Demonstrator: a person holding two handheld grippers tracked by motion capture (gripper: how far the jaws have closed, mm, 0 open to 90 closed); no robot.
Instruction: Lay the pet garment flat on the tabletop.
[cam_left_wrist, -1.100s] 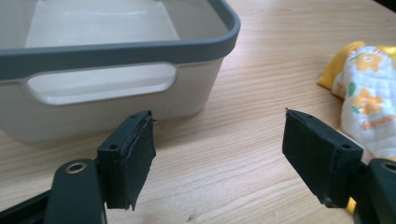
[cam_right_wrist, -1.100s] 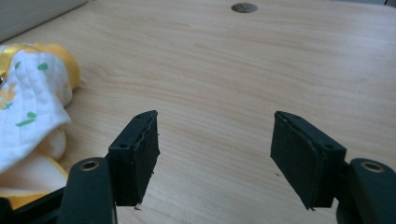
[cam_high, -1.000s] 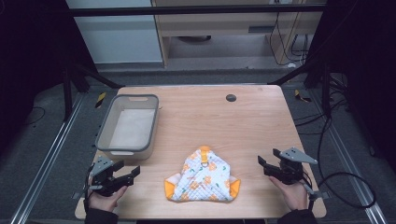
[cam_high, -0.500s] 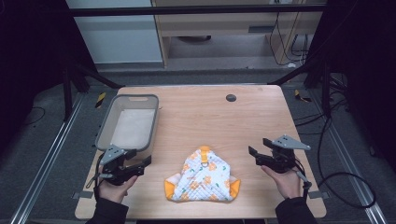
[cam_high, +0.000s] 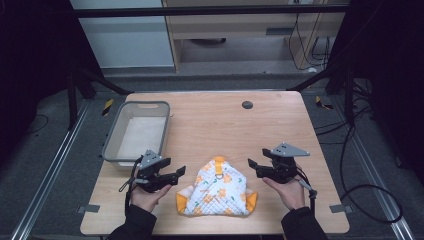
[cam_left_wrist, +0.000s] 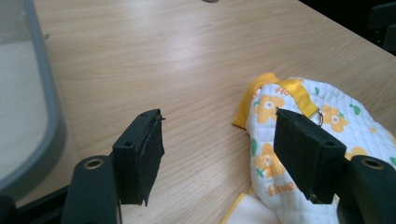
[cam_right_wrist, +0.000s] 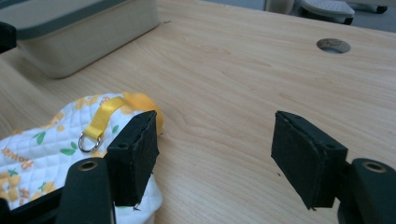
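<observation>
A quilted white cloth with orange flowers and orange trim (cam_high: 218, 187) lies crumpled near the table's front edge; a yellow strap with a metal ring (cam_left_wrist: 306, 100) crosses its top. My left gripper (cam_high: 176, 172) hovers just left of the cloth, jaws open and empty, its right pad (cam_left_wrist: 306, 149) over the cloth's edge in the left gripper view. On the cloth's right, my right gripper (cam_high: 252, 164) is open too, with the cloth (cam_right_wrist: 56, 140) behind its left pad (cam_right_wrist: 140, 149).
A grey plastic bin (cam_high: 137, 131) stands at the table's left, close behind the left gripper. A round cable hole (cam_high: 247, 105) sits near the far edge. Bare wood (cam_high: 225, 130) stretches across the middle and right of the table.
Both hands have moved forward and inward from the table's front corners, closing in on either side of the cloth. The cloth has not moved.
</observation>
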